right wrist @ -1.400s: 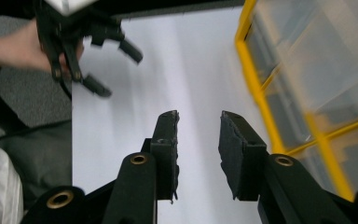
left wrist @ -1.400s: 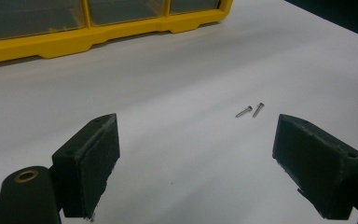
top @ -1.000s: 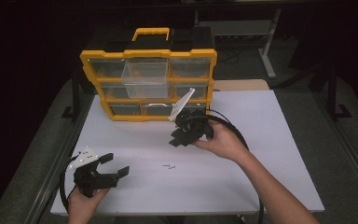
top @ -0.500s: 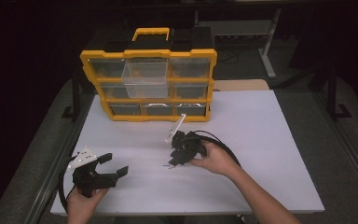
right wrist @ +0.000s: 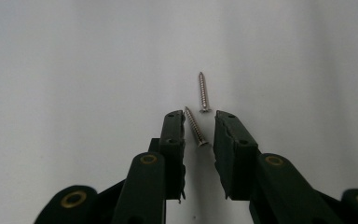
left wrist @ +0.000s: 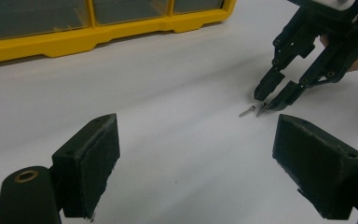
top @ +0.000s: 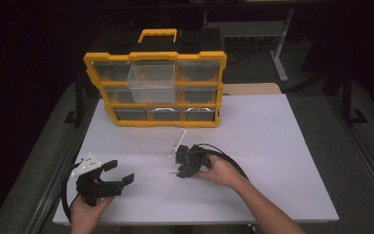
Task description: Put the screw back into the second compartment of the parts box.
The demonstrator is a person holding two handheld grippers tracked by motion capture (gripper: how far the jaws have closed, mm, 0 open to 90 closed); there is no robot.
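Two screws lie on the white table [top: 272, 146], both at the tip of the right gripper [right wrist: 199, 122]. In the right gripper view, the nearer screw [right wrist: 195, 127] sits between the jaws, which stand a little apart on either side of it and do not yet press on it; the farther screw [right wrist: 203, 92] lies just ahead of the tips, clear of them. The step in hand is judged to be the pick-up of the nearer screw. The next move calls for closing the jaws squarely on its shank while keeping the tips low to the surface, without nudging the farther screw.

The left gripper [left wrist: 196, 154] rests well to the left of the right one, jaws spread wide with nothing between them.

The left gripper view shows the right gripper [left wrist: 272, 95] from the side, tips down at the table with the screws beside them, and the lower edge of the yellow organizer [left wrist: 98, 37] beyond. The high view adds the whole organizer [top: 156, 90], well beyond both grippers, with one clear drawer [top: 152, 75] pulled out in its top row; there the screws are too small to tell apart.
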